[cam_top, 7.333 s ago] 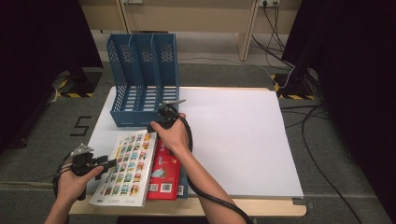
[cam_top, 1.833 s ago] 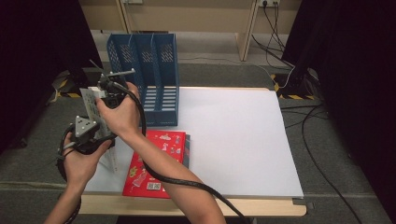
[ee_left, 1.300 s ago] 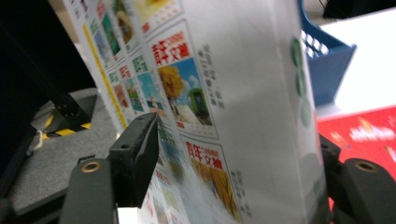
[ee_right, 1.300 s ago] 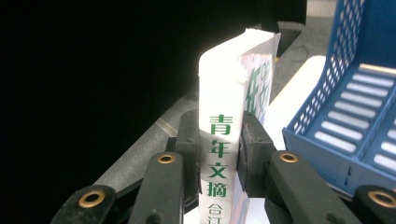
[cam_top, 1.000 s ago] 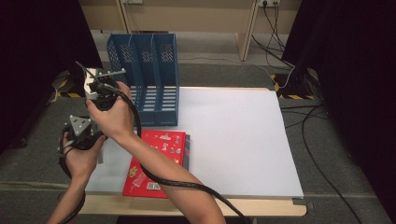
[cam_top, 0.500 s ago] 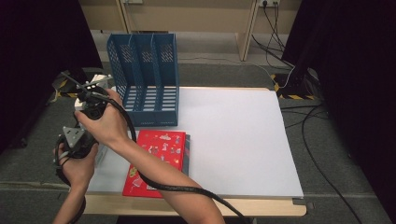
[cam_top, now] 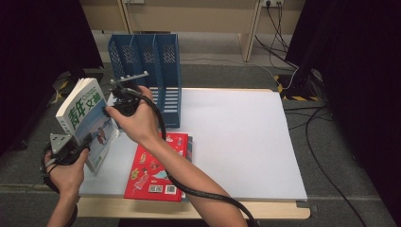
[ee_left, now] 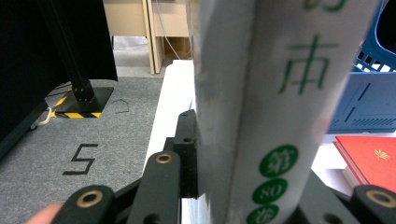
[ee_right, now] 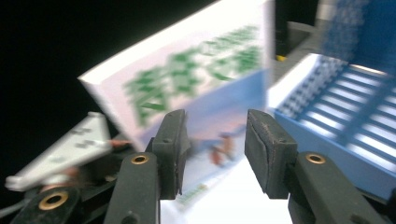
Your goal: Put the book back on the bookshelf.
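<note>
A book with green characters on a white and blue cover point(cam_top: 85, 116) stands tilted over the table's left edge. My left gripper point(cam_top: 86, 141) is shut on its lower part. In the left gripper view the book's spine point(ee_left: 280, 70) fills the gap of the left gripper point(ee_left: 252, 158), with the left jaw pressed against it. My right gripper point(cam_top: 113, 97) hovers just right of the book. Its jaws have just been opening. In the right gripper view the right gripper point(ee_right: 212, 126) stands open with nothing between its pads, and the book point(ee_right: 201, 65) lies beyond it.
A blue three-slot file holder point(cam_top: 151, 61) stands at the back left of the white table sheet point(cam_top: 236, 137). A red book point(cam_top: 158, 165) lies on another book near the front edge. Floor and dark curtains are beyond the left edge.
The right gripper has let go of the book's top and moved right, toward the file holder. The book, still in the left gripper, has dropped a little and now shows its cover.
</note>
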`<state>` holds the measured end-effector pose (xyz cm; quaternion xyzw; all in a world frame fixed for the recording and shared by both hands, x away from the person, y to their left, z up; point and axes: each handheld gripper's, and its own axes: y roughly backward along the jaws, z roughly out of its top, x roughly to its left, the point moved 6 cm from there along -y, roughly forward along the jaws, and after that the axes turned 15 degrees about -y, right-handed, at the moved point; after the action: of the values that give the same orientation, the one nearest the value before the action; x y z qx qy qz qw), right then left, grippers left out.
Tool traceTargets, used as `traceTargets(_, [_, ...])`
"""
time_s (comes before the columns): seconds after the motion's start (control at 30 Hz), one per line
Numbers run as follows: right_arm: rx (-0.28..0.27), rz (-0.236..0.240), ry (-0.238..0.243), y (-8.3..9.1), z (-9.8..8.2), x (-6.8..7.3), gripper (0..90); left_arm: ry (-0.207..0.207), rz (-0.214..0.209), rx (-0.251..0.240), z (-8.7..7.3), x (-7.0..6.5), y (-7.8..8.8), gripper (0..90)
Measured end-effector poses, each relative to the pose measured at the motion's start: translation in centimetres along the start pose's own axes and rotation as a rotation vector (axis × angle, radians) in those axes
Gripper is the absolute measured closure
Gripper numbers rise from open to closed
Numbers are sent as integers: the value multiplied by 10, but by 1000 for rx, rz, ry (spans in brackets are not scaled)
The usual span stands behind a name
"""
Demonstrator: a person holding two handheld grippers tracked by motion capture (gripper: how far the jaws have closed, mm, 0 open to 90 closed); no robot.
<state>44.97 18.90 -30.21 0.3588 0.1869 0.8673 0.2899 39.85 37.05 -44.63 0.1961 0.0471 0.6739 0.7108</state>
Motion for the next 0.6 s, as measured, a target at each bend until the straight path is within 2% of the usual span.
traceTargets(0.27, [-21, -153, -13, 26, -10, -65, 640, -11, -14, -20, -6, -4, 4, 730])
traceTargets(0.43, [7, -223, -15, 39, -25, -100, 582, -16, -14, -32, -12, -3, 8, 730])
traceTargets(0.5, [34, -248, -23, 43, -31, -110, 546, -20, -10, -32, -14, -2, 11, 729])
traceTargets(0.53, [76, -255, -24, 45, -35, -117, 518, -21, -10, -32, -15, -2, 11, 729])
traceTargets(0.6, [118, -265, -42, 47, -41, -125, 494, -27, -4, -34, -18, -1, 14, 729])
